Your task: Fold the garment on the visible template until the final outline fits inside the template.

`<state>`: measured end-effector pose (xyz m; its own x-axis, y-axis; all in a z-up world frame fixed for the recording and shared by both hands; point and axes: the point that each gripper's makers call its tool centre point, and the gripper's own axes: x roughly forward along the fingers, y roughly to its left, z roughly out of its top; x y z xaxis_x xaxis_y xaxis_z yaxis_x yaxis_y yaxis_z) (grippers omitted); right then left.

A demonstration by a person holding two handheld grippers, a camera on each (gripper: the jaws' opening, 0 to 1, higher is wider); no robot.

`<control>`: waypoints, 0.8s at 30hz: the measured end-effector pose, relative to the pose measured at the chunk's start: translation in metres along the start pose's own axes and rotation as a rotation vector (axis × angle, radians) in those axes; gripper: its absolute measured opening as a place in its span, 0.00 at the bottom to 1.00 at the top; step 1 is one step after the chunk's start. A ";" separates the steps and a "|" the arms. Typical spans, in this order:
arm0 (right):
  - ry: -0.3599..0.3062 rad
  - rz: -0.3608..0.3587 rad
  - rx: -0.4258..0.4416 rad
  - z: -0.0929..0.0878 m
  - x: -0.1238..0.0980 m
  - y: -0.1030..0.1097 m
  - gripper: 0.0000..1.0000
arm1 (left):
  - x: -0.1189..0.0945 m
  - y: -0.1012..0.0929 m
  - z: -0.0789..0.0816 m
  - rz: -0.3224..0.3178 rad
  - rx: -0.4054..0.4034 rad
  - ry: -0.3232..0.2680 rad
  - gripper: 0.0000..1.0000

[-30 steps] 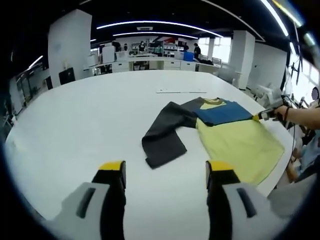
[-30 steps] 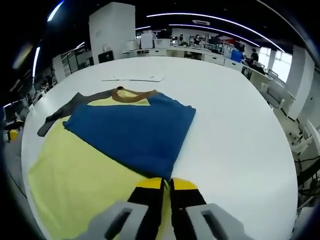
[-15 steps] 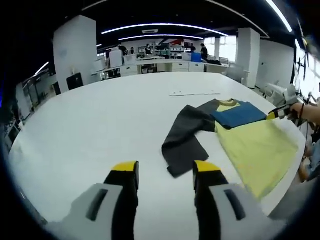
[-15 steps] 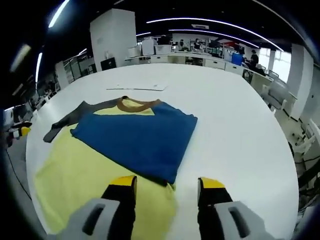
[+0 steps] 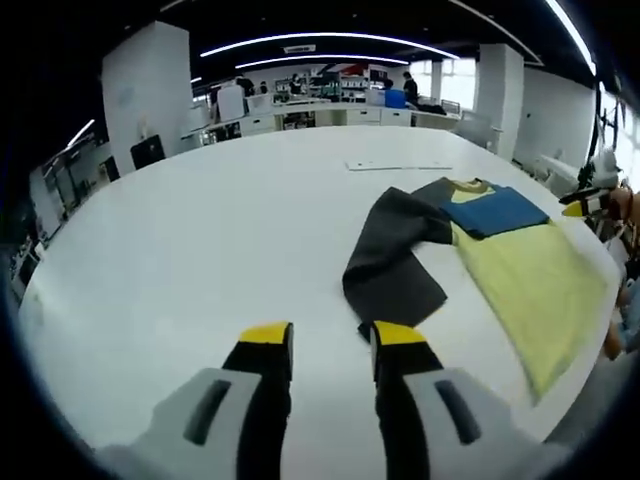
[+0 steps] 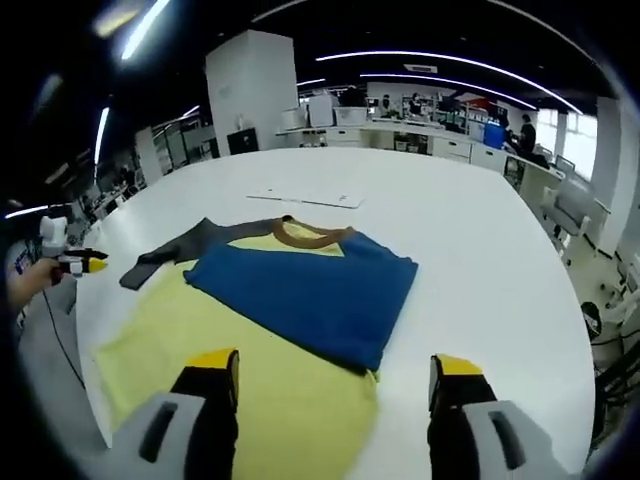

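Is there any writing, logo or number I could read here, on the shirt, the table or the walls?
None can be read.
Garment: plain yellow, blue and grey panels, no print visible.
Flat white sheet on the table: any marks too small to read.
Background walls and desks: too blurred.

- The flat white sheet [image 6: 305, 197] lying on the table [image 5: 200, 230] beyond the garment [image 6: 290, 300] is too small and distant to identify.
- The garment's yellow body is partly covered by its folded blue sleeve [image 6: 315, 290].
- The garment's near hem runs behind the right claw [image 6: 335, 375].
- Background desks are blurred.
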<state>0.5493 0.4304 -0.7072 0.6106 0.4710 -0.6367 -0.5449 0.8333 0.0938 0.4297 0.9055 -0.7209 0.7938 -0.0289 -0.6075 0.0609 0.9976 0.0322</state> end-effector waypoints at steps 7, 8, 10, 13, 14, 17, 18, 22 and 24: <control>-0.023 0.037 0.015 0.004 -0.015 0.015 0.85 | 0.017 0.000 -0.009 -0.029 0.023 0.041 0.25; -0.029 0.038 0.015 0.005 -0.017 0.016 0.85 | 0.020 -0.001 -0.010 -0.035 0.023 0.042 0.25; -0.034 0.036 0.007 0.005 -0.020 0.019 0.86 | 0.023 -0.002 -0.011 -0.046 0.030 0.047 0.24; -0.035 0.033 -0.008 0.004 -0.025 0.022 0.87 | 0.029 -0.005 -0.015 -0.062 0.055 0.067 0.23; -0.035 0.032 -0.010 0.004 -0.026 0.023 0.87 | 0.031 -0.005 -0.016 -0.064 0.060 0.072 0.23; -0.034 0.027 -0.012 0.002 -0.029 0.024 0.86 | 0.033 -0.006 -0.016 -0.074 0.066 0.078 0.22; -0.034 0.024 -0.012 0.001 -0.029 0.024 0.86 | 0.033 -0.007 -0.017 -0.077 0.067 0.079 0.22; -0.034 0.011 -0.006 0.000 -0.031 0.022 0.86 | 0.036 -0.010 -0.019 -0.093 0.076 0.092 0.22; -0.034 0.008 -0.004 0.000 -0.032 0.022 0.86 | 0.036 -0.012 -0.021 -0.102 0.080 0.098 0.21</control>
<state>0.5175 0.4340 -0.6844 0.6252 0.4876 -0.6094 -0.5525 0.8280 0.0958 0.4450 0.8938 -0.7599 0.7183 -0.1200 -0.6853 0.1897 0.9815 0.0269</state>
